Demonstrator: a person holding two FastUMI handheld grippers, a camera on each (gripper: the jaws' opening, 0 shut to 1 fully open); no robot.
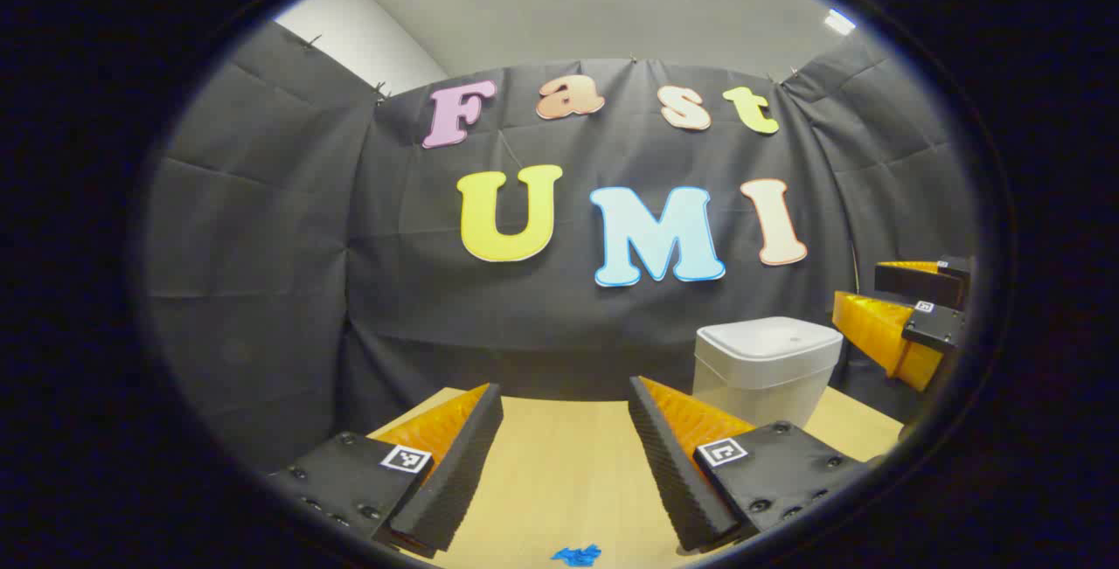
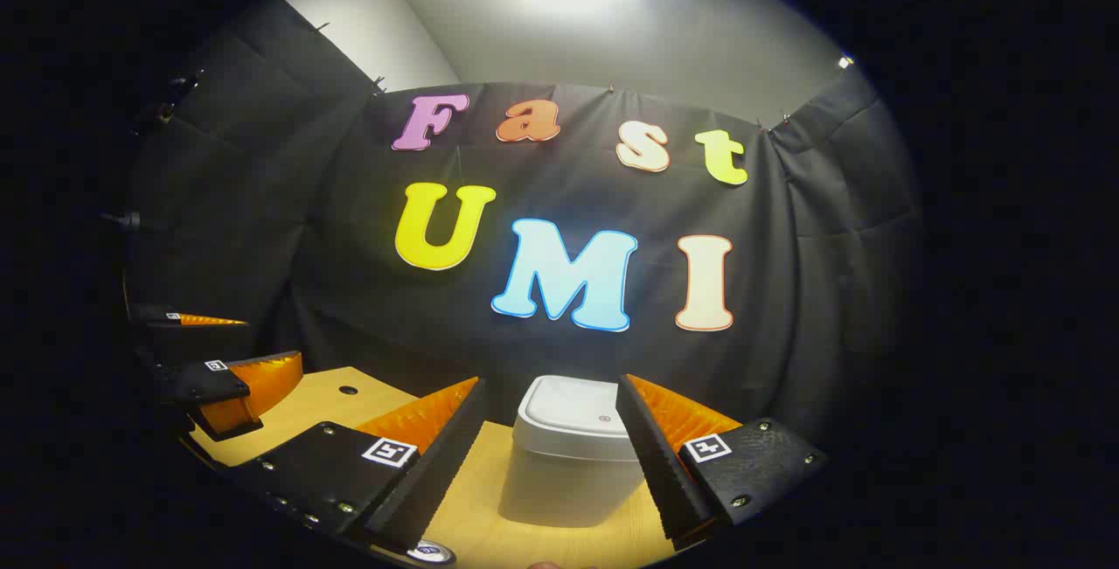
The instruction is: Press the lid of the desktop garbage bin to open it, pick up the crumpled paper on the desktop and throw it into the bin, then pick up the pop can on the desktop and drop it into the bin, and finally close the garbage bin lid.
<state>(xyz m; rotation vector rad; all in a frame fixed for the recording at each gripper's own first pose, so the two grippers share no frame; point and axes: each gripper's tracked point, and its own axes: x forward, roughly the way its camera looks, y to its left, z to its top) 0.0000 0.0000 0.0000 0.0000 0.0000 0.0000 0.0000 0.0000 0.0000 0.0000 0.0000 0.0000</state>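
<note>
- Toward the far edge of the worktop (image 2: pixel 489 499) stands one garbage bin (image 2: pixel 573 455), pale plastic, its lid (image 2: pixel 577 407) down and flat.
- Right gripper (image 2: pixel 551 455) hangs just before the bin with its jaws spread wide, nothing between them; the bin shows through the gap.
- Left gripper (image 1: pixel 564 455) is likewise released and empty, off to the bin's left over bare wood.
- Judging by its look, the bin is light and stiff, and may skid if shoved sideways; a downward press on the lid's front part, near the small mark, suits best.
- One small blue scrap (image 1: pixel 577 555) lies near the worktop's near edge; I cannot tell what it is.
- Count: one bin, one lid, two grippers.
</note>
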